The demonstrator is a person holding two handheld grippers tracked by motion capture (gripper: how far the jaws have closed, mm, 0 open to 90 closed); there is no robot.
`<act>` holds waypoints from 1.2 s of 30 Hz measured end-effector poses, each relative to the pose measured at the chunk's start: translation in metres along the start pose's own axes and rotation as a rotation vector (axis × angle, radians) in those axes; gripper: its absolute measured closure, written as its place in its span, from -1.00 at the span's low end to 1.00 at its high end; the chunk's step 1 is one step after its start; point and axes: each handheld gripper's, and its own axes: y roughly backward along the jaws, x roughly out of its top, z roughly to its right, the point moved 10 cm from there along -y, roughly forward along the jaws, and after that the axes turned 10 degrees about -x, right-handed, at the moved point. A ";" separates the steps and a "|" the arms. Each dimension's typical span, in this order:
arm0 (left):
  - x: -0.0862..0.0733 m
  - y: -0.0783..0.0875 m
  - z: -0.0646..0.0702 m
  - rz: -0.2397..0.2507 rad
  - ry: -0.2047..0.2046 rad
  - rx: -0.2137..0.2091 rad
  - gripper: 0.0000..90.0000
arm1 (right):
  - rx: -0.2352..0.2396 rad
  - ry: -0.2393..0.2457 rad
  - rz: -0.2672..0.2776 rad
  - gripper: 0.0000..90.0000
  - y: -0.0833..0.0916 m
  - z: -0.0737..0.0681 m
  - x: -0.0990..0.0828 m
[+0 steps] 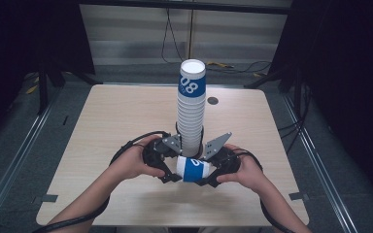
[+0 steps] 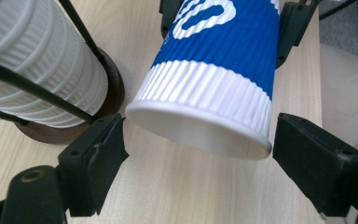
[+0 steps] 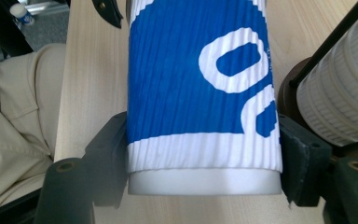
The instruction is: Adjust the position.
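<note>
A blue and white ribbed paper cup (image 1: 194, 170) lies level just above the table, in front of a tall stack of cups (image 1: 192, 109). My right gripper (image 3: 203, 154) is shut on the cup (image 3: 191, 84) near its base, with a pad pressed on each side. My left gripper (image 2: 198, 135) stands open. Its jaws sit on either side of the cup's wide rim (image 2: 200, 126), close to it but not pressing. In the high view the left gripper (image 1: 172, 175) and right gripper (image 1: 206, 179) face each other across the cup.
The stack (image 2: 37, 60) sits in a thin black wire holder on a round dark wooden base (image 2: 107, 93), just behind the held cup. The wooden table (image 1: 116, 121) has a dark round hole (image 1: 212, 101) at the back. The person's beige trouser leg (image 3: 18, 116) is at the near edge.
</note>
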 end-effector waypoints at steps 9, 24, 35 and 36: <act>-0.002 0.001 0.001 0.053 0.007 -0.013 -0.63 | 0.005 -0.052 0.062 -0.36 0.001 0.001 -0.004; -0.003 0.001 -0.002 0.093 0.015 0.001 -0.63 | 0.003 -0.077 0.085 -0.37 0.002 0.002 -0.006; -0.001 -0.002 -0.002 0.114 0.028 -0.008 -0.63 | 0.011 -0.084 0.094 -0.37 0.003 0.002 -0.005; -0.001 -0.002 -0.002 0.117 0.027 -0.009 -0.63 | 0.011 -0.085 0.096 -0.37 0.003 0.002 -0.005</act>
